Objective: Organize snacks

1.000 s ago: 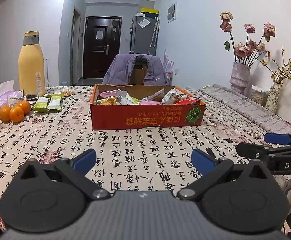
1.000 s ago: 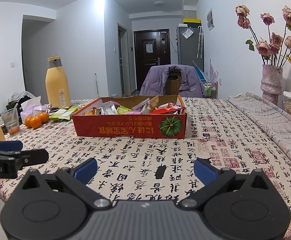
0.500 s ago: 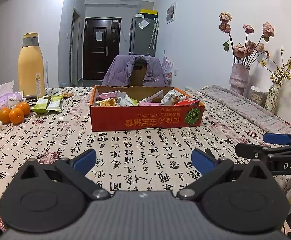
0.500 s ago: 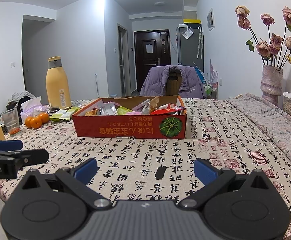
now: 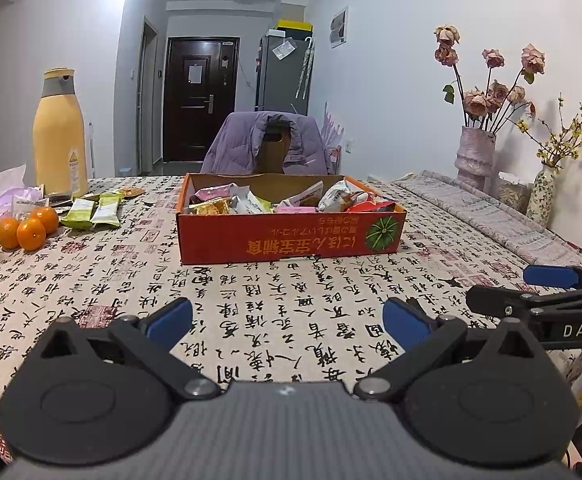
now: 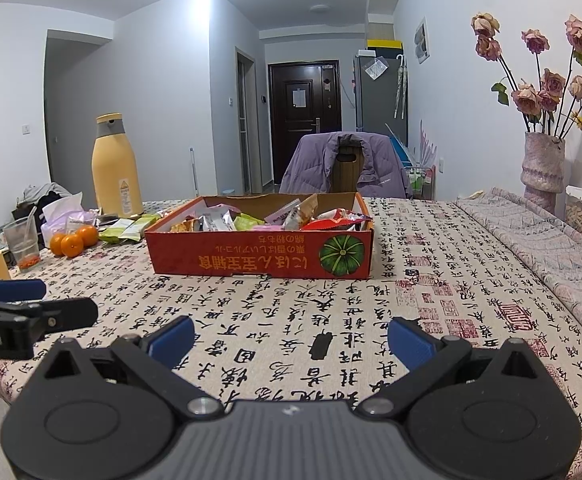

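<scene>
On the far left of the table: three oranges [image 5: 27, 229] and a tall yellow bottle [image 5: 59, 136], with a glass [image 6: 22, 243] just beside them
Loose packets: two green snack packets [image 5: 95, 212] lie flat on the tablecloth [image 5: 251, 304], between the oranges and the box, apart from both
Box: a red cardboard box [image 5: 287, 240] stands mid-table, open on top, with mixed snacks [image 5: 291, 200] heaped loosely inside and some poking above the rim
Left gripper: left gripper [image 5: 287, 320] hovers over bare cloth near the table's front edge, jaws spread wide, nothing between them
Right gripper: right gripper [image 6: 291, 338] hovers level beside it, also spread wide and holding nothing
Far right: a vase of dried roses [image 6: 543, 160] stands by the wall, well apart from the box
Stage: most snacks lie in the box while the green packets lie outside; this fits sorting out of the box as well as gathering into it
Risk: thin flat packets could slip from a shallow pinch; a reach into the heap could drag neighbours over the rim; a sweep toward the left could knock the glass or roll the oranges
</scene>
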